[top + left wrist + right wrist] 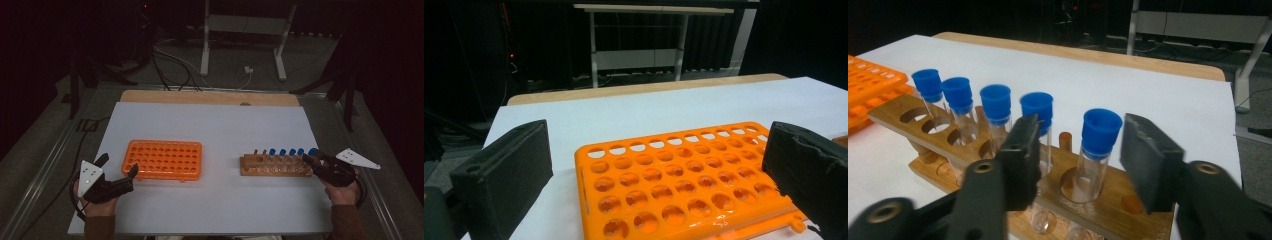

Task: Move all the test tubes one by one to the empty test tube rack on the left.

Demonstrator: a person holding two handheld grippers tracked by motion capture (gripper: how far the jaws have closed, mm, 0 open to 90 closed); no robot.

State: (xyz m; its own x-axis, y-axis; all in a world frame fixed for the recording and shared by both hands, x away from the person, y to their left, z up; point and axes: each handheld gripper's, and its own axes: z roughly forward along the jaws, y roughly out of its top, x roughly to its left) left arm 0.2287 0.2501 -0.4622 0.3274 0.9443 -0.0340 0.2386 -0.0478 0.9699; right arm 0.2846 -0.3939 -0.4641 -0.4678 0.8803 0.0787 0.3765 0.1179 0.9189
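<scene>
- The right tongs [1075,162] reached around the end test tube [1096,150] with a blue cap [1101,131]. The tube stood upright in the wooden rack [1098,197], in the hole nearest the right hand.
- The jaws stood one on each side of that tube. A small gap showed on both sides, so the pads were not pressing it yet. The tongs were open around it, gripping nothing.
- Four more blue-capped tubes [997,112] stood in a row in the same rack, close beside each other.
- The left tongs [118,172] were open and held nothing. They waited just beside the near left corner of the orange tube rack [163,160], whose holes looked empty.
- Both racks sat on the white worktop [215,125], well apart from each other.
- What could go wrong: the left jaw was very close to the next tube, so it might bump or pinch that one too.
- If the tongs squeezed only the cap, the cap might pop off and the tube might stay behind.
- If the tube were pulled up at a slant, it might catch in its hole and tip the wooden rack.
- Squeezing too hard might crack the tube, if it is glass.
- No words, labels or brand names could be read on anything.
</scene>
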